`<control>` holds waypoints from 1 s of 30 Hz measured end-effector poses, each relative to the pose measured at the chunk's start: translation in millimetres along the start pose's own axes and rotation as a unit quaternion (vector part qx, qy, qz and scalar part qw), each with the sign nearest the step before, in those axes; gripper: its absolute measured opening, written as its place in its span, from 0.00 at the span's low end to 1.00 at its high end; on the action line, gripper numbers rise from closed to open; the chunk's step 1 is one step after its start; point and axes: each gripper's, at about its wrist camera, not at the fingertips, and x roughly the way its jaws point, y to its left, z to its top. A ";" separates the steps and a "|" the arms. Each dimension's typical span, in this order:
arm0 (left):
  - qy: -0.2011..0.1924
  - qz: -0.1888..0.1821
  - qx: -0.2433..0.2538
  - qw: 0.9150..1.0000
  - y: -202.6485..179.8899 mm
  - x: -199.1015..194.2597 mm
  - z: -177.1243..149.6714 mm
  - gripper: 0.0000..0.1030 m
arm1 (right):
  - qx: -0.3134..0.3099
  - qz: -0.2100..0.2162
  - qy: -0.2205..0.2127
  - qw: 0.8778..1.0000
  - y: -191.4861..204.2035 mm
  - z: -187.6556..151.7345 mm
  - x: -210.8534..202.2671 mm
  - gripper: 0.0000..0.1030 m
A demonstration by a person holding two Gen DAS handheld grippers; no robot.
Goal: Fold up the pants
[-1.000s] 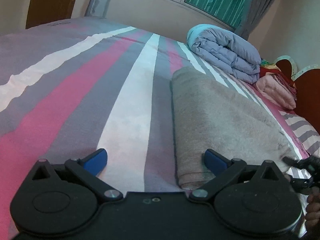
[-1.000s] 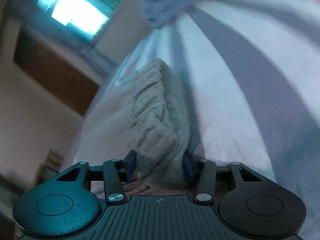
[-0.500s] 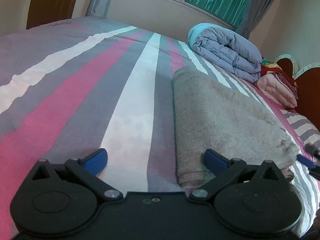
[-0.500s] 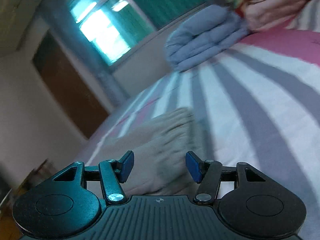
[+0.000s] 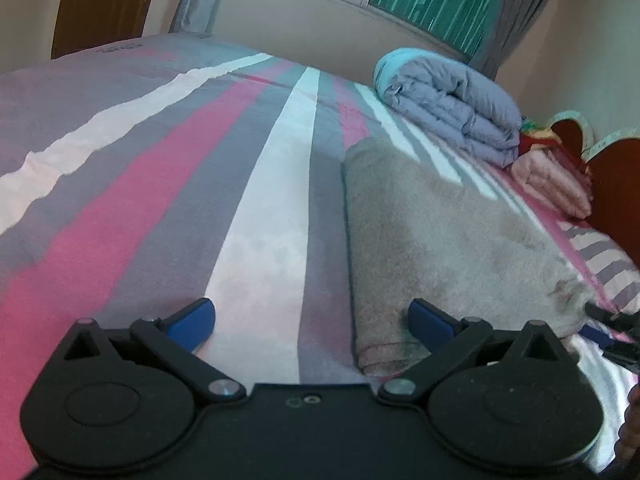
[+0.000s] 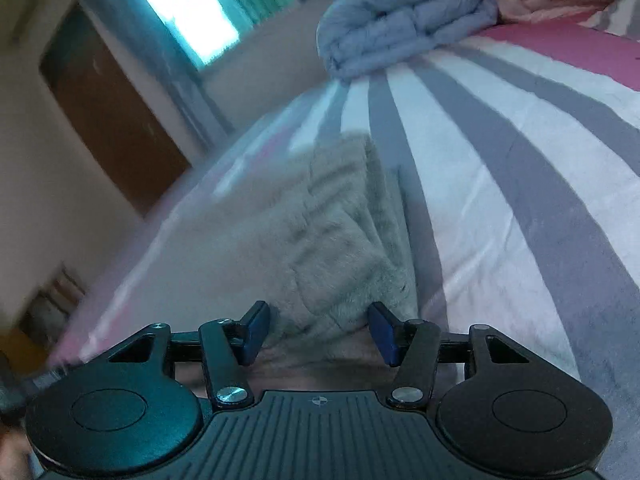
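From my left wrist camera, the left gripper point(image 5: 310, 318) hangs low over the bed point(image 5: 160, 200) with its jaws spread wide and nothing between them. One blue finger sits over a white stripe, and the other is at the near corner of the pants point(image 5: 432, 232), though I cannot tell whether it touches the cloth. The pants lie as a long, narrow beige strip down the right side of the bed, already folded lengthwise by the look of them. Beyond their far end sits a rolled grey-blue quilt point(image 5: 452, 108), with a stack of pink bedding point(image 5: 552, 184) beside it. At the right edge I can just make out the tip of my other tool at the far corner of the near end. I judge the two grippers are set at the two corners so that end can be lifted evenly.

From my right wrist camera, the right gripper point(image 6: 318, 330) is tilted, so the room leans. Its jaws are about halfway apart and closing, with the fuzzy end of the pants bunched between the fingers. The pads do not seem to be pressing on the cloth yet. This view is blurred, so I would not swear to contact.
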 end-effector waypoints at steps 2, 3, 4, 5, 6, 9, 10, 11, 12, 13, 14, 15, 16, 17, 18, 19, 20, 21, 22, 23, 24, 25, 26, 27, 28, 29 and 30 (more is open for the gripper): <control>-0.018 -0.013 0.003 1.000 3.6 -4.1 6.0 0.94 | 0.009 0.024 -0.050 0.998 -1.4 6.5 -23.7 0.54; -0.024 -0.018 0.011 1.000 3.9 -3.3 11.3 0.94 | 0.022 0.036 -0.062 0.997 -5.9 11.1 -31.8 0.54; -0.023 -0.020 0.016 0.999 3.2 -0.4 18.1 0.94 | 0.034 0.040 -0.063 0.997 -11.9 15.4 -32.0 0.54; -0.024 -0.024 0.021 0.999 1.8 3.1 25.4 0.94 | 0.043 0.036 -0.063 0.996 -16.4 19.4 -33.1 0.54; -0.025 -0.032 0.027 0.999 -1.0 7.8 33.3 0.94 | 0.039 0.033 -0.065 0.997 -18.9 24.3 -33.9 0.54; -0.017 -0.041 0.052 0.998 -17.6 27.8 55.5 0.94 | 0.019 0.051 -0.065 0.996 -12.1 38.5 -26.9 0.54; -0.008 -0.031 0.066 0.997 -24.6 36.4 59.3 0.94 | 0.013 0.060 -0.064 0.996 -8.0 43.8 -23.4 0.53; 0.008 -0.007 0.082 0.997 -32.1 48.1 62.4 0.94 | -0.002 0.059 -0.063 0.996 -1.3 47.1 -15.1 0.37; 0.036 0.021 0.100 0.994 -38.9 63.4 64.1 0.94 | -0.015 0.062 -0.050 0.997 2.2 51.0 -0.9 0.25; 0.060 0.025 0.109 0.992 -41.8 76.1 63.6 0.94 | -0.019 0.054 -0.023 0.998 2.4 52.2 18.1 0.19; 0.071 0.017 0.109 0.991 -41.5 82.1 63.7 0.94 | -0.018 0.027 0.011 0.999 -0.1 50.8 36.6 0.17; 0.073 0.009 0.107 0.992 -40.7 82.9 64.9 0.93 | -0.015 0.007 0.035 0.999 -5.3 48.5 49.8 0.14; 0.070 -0.001 0.107 0.992 -39.3 80.4 67.0 0.93 | -0.005 0.011 0.032 0.999 -10.4 50.0 51.4 0.13; 0.063 -0.018 0.105 0.992 -35.9 76.2 69.1 0.93 | 0.008 0.028 0.024 0.999 -14.5 52.1 45.2 0.14; 0.058 -0.040 0.098 0.993 -31.0 73.4 71.0 0.93 | 0.018 0.044 0.010 0.999 -18.5 55.5 35.0 0.14; 0.060 -0.072 0.087 0.992 -23.9 72.7 72.8 0.93 | 0.025 0.054 -0.009 0.998 -24.2 58.7 23.6 0.30; 0.066 -0.095 0.077 0.990 -18.2 74.2 73.2 0.93 | 0.035 0.054 -0.021 0.998 -32.1 62.9 16.2 0.76; 0.082 -0.120 0.066 0.987 -11.6 79.6 74.0 0.93 | 0.053 0.054 -0.022 0.997 -43.2 66.0 10.9 0.93; 0.096 -0.139 0.057 0.984 -7.4 85.1 74.1 0.90 | 0.070 0.064 -0.018 0.995 -54.1 68.8 9.9 0.95; 0.111 -0.153 0.050 0.981 -3.7 91.7 73.6 0.89 | 0.089 0.082 -0.004 0.993 -65.3 69.7 9.8 0.94; 0.131 -0.167 0.045 0.976 0.0 99.9 72.8 0.86 | 0.115 0.098 0.022 0.988 -77.9 71.1 14.4 0.93; 0.139 -0.171 0.045 0.974 1.8 104.3 72.4 0.84 | 0.136 0.102 0.046 0.984 -86.3 71.1 16.3 0.88; 0.144 -0.178 0.045 0.972 4.0 108.0 72.8 0.84 | 0.150 0.110 0.066 0.980 -93.0 72.3 20.2 0.85; 0.153 -0.191 0.042 0.969 6.4 112.1 73.3 0.84 | 0.162 0.122 0.088 0.975 -99.5 70.6 26.6 0.85; 0.161 -0.199 0.040 0.966 8.8 114.8 73.8 0.84 | 0.165 0.122 0.102 0.973 -101.3 72.1 32.7 0.84; 0.169 -0.206 0.036 0.963 11.5 116.9 75.9 0.84 | 0.160 0.113 0.117 0.974 -98.2 64.6 29.0 0.84; 0.179 -0.217 0.031 0.959 14.6 119.2 78.8 0.84 | 0.154 0.109 0.128 0.974 -98.7 63.7 32.9 0.84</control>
